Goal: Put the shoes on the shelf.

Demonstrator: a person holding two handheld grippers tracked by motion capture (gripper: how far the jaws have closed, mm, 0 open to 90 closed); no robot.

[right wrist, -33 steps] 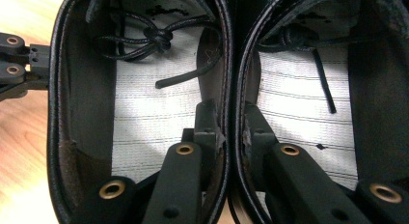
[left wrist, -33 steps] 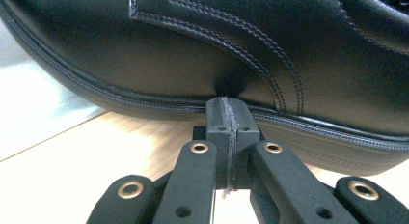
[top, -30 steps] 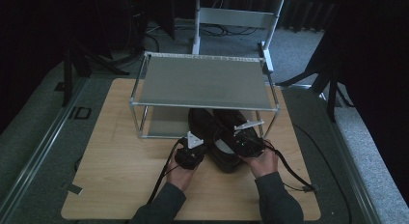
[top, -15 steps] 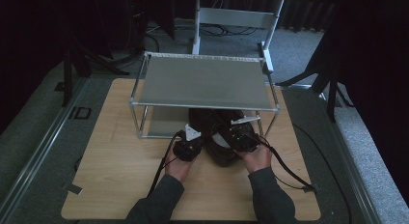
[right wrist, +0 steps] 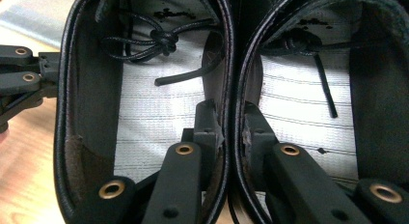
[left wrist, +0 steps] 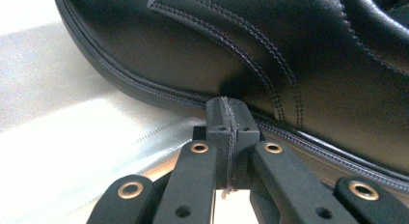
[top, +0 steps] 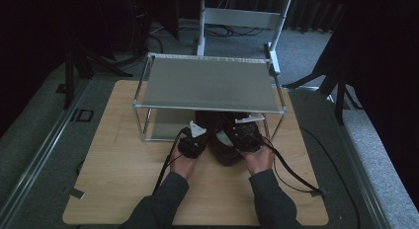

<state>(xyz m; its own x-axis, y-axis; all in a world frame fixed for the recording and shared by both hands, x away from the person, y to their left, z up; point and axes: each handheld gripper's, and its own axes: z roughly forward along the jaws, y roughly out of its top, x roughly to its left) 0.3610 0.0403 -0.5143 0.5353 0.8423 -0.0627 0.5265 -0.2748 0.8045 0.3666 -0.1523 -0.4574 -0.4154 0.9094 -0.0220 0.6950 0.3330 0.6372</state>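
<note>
1. Under the metal rack [top: 210, 83], on the wooden table [top: 118, 174], the pair of black shoes [top: 225, 135] lies lengthwise, toes pointing away from the person.
2. The right gripper [right wrist: 230, 130] pinches both shoes' touching inner collars.
3. The left gripper [left wrist: 226, 130], jaws closed together on nothing, presses against the left shoe's side.

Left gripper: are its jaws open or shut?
Shut. The left gripper has its jaws pressed together with nothing between them, tips against the black shoe at its sole seam.

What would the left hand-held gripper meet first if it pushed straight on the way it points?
The side of the black shoe: the left hand-held gripper, jaws shut together, sits right at its welt seam, seemingly touching already. Nothing lies between them.
</note>
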